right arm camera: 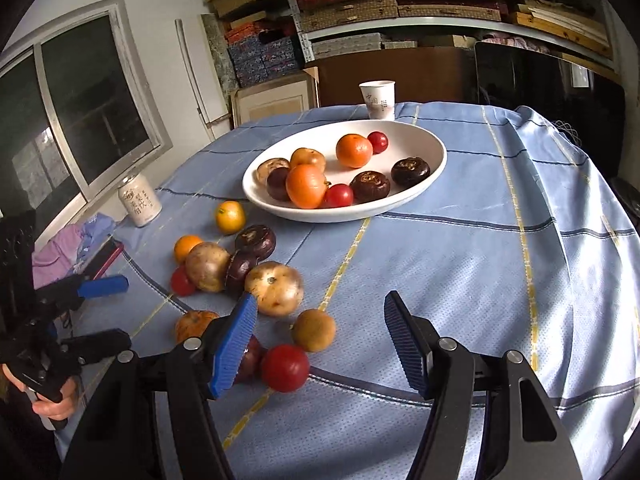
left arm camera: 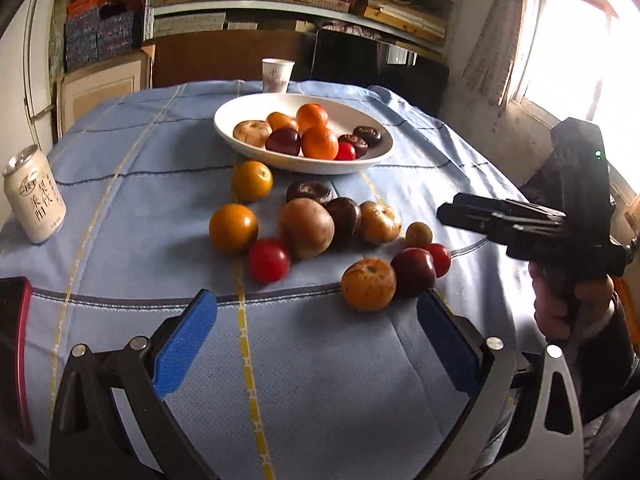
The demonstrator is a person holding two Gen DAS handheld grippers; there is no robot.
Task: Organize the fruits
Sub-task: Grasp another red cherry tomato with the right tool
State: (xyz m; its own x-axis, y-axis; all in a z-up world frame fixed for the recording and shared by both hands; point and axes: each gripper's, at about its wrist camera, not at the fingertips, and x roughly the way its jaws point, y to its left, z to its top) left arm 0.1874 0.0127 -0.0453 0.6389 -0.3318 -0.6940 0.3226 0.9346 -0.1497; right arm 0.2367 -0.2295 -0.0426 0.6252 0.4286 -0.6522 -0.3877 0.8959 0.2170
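Both tongs released, nothing held. Left tongs (left arm camera: 316, 336) hang low over the counter (left arm camera: 340, 380), blue pads spread wide. Right tongs (right arm camera: 320, 344) likewise spread.

Fruits: roughly half sit in the white bowl (right arm camera: 436, 160) at 12 o'clock from my right tongs; the rest lie loose on the cloth between bowl and tongs, mostly at 10–11 o'clock. Nearest to the right tongs: a red tomato (right arm camera: 285, 368) just beside the left pad, and a small brown fruit (right arm camera: 314, 330) just beyond it. A pale russet fruit (right arm camera: 275, 288) sits further at 11 o'clock, touching a dark purple one (right arm camera: 240, 270).

Handling, my judgement:
- Tomato: smooth glossy skin, likely soft and slippery. Close across its widest girth, lightly; it may squirt out or bruise under pressure.
- Oranges in the bowl, e.g. (right arm camera: 354, 151): firmer, dimpled rind, better grip.
- All are round and will roll on this cloth if nudged by one pad first, so both pads should meet the fruit together.
- Clustered fruits touch; take outliers first.

Can (right arm camera: 140, 200) and paper cup (right arm camera: 377, 99) stand well apart from the work.
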